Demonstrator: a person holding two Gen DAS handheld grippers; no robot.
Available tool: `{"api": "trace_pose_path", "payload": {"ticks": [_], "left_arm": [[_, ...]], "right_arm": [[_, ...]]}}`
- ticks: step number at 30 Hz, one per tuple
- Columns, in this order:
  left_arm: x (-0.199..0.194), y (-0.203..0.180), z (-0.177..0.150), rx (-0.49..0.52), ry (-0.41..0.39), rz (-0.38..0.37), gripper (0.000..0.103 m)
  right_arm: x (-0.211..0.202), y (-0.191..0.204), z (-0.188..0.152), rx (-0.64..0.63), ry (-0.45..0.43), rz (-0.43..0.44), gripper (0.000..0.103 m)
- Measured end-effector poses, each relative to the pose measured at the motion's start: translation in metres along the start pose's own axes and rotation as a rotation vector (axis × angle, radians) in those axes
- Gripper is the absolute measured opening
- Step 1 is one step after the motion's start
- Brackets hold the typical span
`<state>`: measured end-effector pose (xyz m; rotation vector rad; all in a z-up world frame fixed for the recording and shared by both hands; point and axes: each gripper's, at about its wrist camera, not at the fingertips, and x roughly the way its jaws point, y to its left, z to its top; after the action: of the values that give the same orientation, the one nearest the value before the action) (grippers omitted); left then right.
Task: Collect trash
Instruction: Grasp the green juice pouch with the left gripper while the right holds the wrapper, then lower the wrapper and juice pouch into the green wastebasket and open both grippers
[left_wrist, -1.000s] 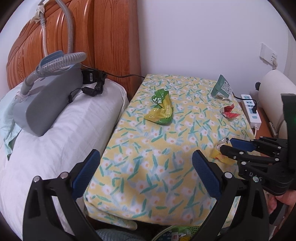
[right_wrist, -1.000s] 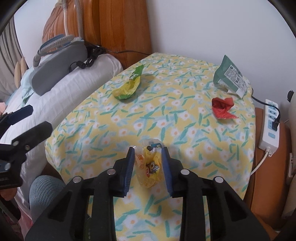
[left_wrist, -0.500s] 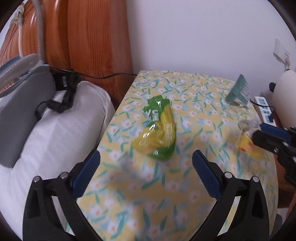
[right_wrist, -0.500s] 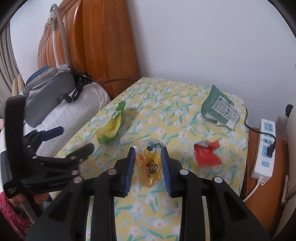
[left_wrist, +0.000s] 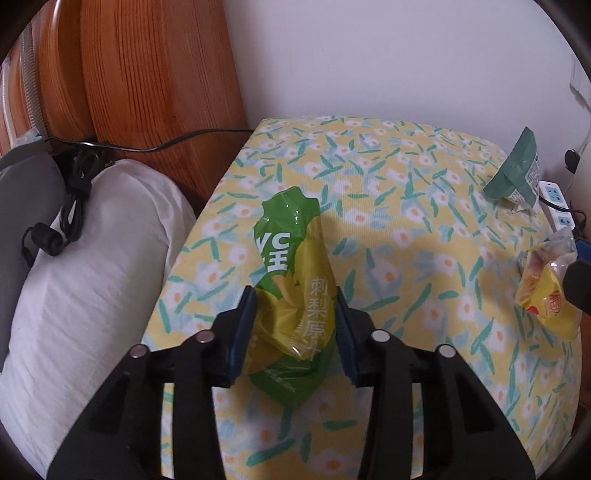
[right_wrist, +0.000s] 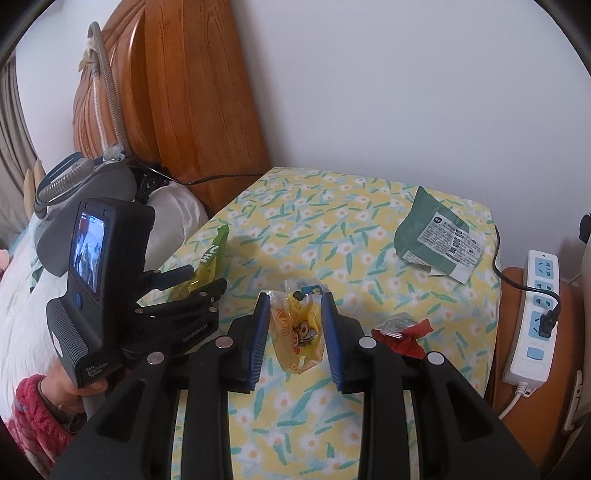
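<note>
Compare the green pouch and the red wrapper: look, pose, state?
The green pouch is long, glossy and printed; the red wrapper is small, crumpled and plain. The green pouch sits between the left gripper pads, which have just been closing and now press on it; the red wrapper lies free, untouched. Both are trash on the floral cloth.

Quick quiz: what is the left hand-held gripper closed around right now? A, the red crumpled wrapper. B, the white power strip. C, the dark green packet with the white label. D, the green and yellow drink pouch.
D: in the left wrist view the left hand-held gripper has its blue pads pressed on both sides of the green and yellow drink pouch, having just closed on it.
</note>
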<state>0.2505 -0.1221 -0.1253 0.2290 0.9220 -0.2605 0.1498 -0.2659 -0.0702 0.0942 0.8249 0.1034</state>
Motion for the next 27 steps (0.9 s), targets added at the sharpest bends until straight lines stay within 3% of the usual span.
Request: {"api": "trace_pose_path", "payload": {"ticks": [3, 15, 21, 27], "left_arm": [[-0.007, 0.000, 0.000, 0.003, -0.012, 0.000, 0.028], [-0.080, 0.006, -0.016, -0.017, -0.093, -0.011, 0.028], [-0.127, 0.008, -0.041, -0.019, -0.132, -0.014, 0.028], [-0.172, 0.010, -0.085, -0.028, -0.140, -0.023, 0.028]], "right_arm": [[-0.002, 0.002, -0.001, 0.000, -0.003, 0.001, 0.029], [-0.042, 0.020, -0.012, -0.015, -0.038, 0.010, 0.029], [-0.079, 0.038, -0.028, -0.025, -0.063, 0.021, 0.029], [-0.113, 0.053, -0.057, -0.051, -0.066, 0.033, 0.029]]}}
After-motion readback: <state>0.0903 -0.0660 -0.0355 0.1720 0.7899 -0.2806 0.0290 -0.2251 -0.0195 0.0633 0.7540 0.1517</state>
